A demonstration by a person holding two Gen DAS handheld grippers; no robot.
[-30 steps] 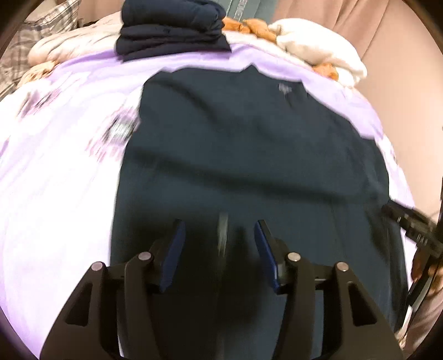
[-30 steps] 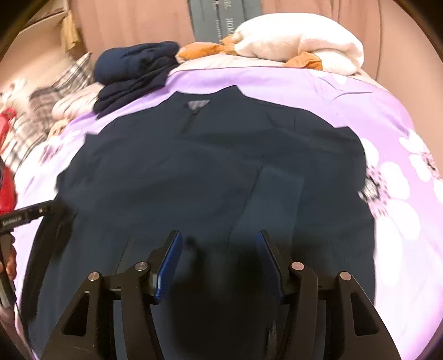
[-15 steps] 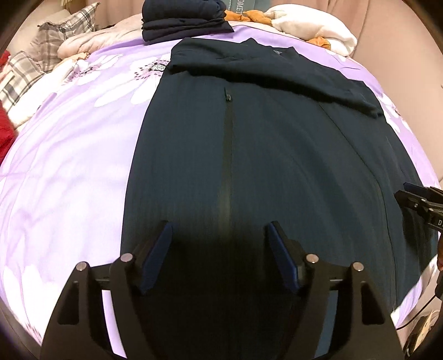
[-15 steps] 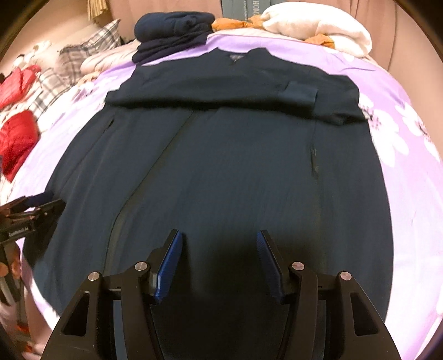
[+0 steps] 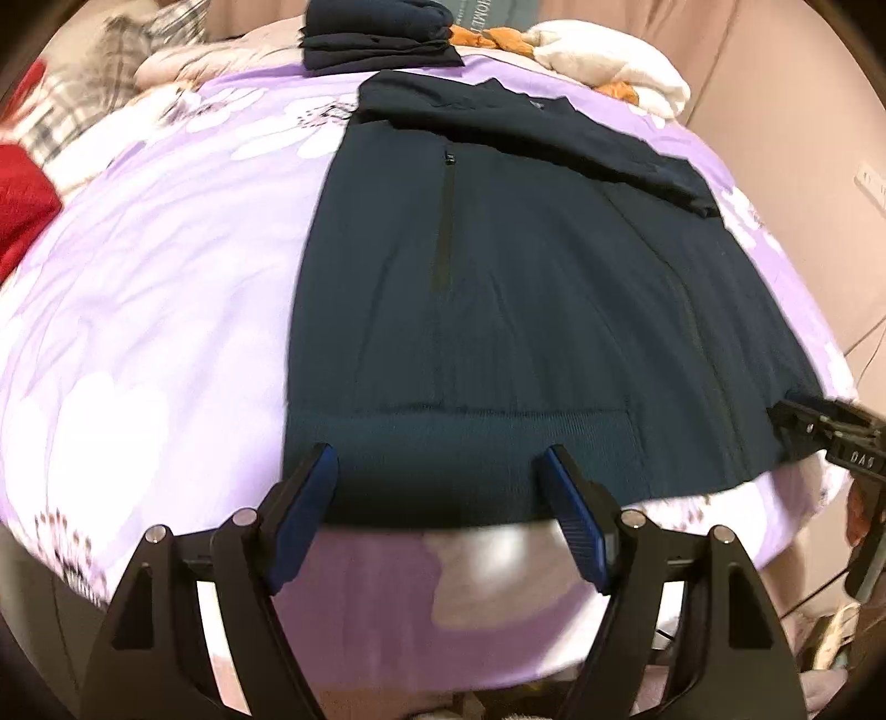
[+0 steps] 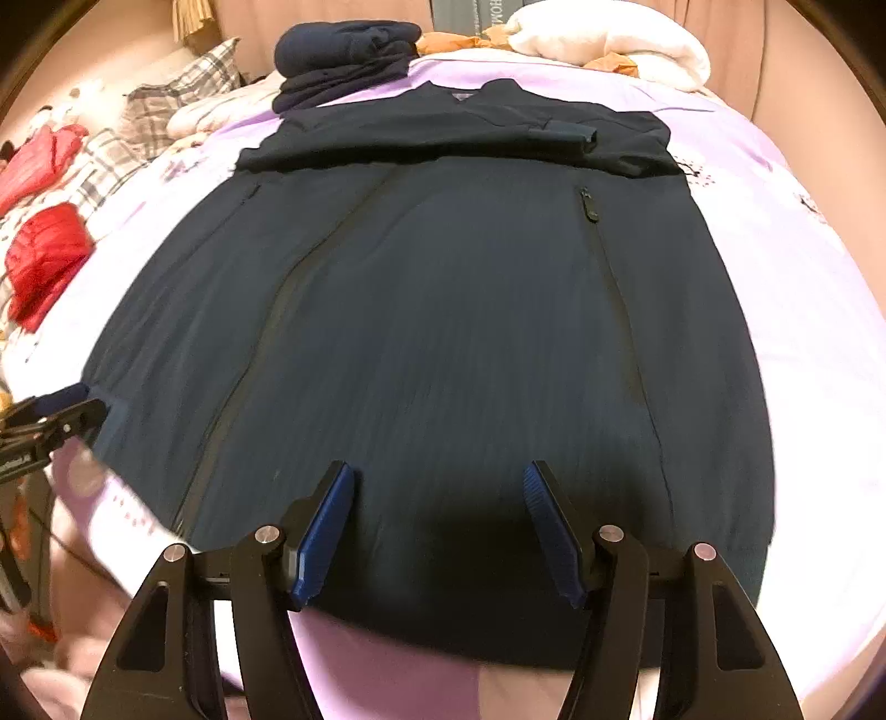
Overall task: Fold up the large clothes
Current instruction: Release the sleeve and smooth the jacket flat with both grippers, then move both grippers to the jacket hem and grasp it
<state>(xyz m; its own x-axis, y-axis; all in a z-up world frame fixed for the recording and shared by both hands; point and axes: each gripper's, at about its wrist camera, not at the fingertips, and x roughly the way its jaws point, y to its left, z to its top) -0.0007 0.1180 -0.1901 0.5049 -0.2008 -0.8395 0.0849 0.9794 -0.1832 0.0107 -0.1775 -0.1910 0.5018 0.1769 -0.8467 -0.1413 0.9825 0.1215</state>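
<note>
A dark navy zip jacket (image 5: 526,277) lies flat, front up, on a purple floral bedsheet (image 5: 166,332), with its sleeves folded across the chest. My left gripper (image 5: 440,451) hovers over the ribbed hem (image 5: 443,437) near the jacket's left corner, open wide, pads clear of the cloth. My right gripper (image 6: 438,468) hangs over the jacket (image 6: 443,304) near its bottom right, its jaws opening, with only flat fabric below them. Each gripper shows at the other view's edge: the right gripper (image 5: 819,426) and the left gripper (image 6: 50,415).
A stack of folded dark clothes (image 6: 343,50) and a cream blanket (image 6: 609,39) sit at the far end of the bed. Red garments (image 6: 44,260) and plaid fabric (image 6: 183,83) lie to the left. The bed's near edge (image 5: 443,581) runs just below the hem.
Both grippers have drawn back along the jacket from its chest to the hem at the near bed edge. Their jaws stand wider apart than before.
</note>
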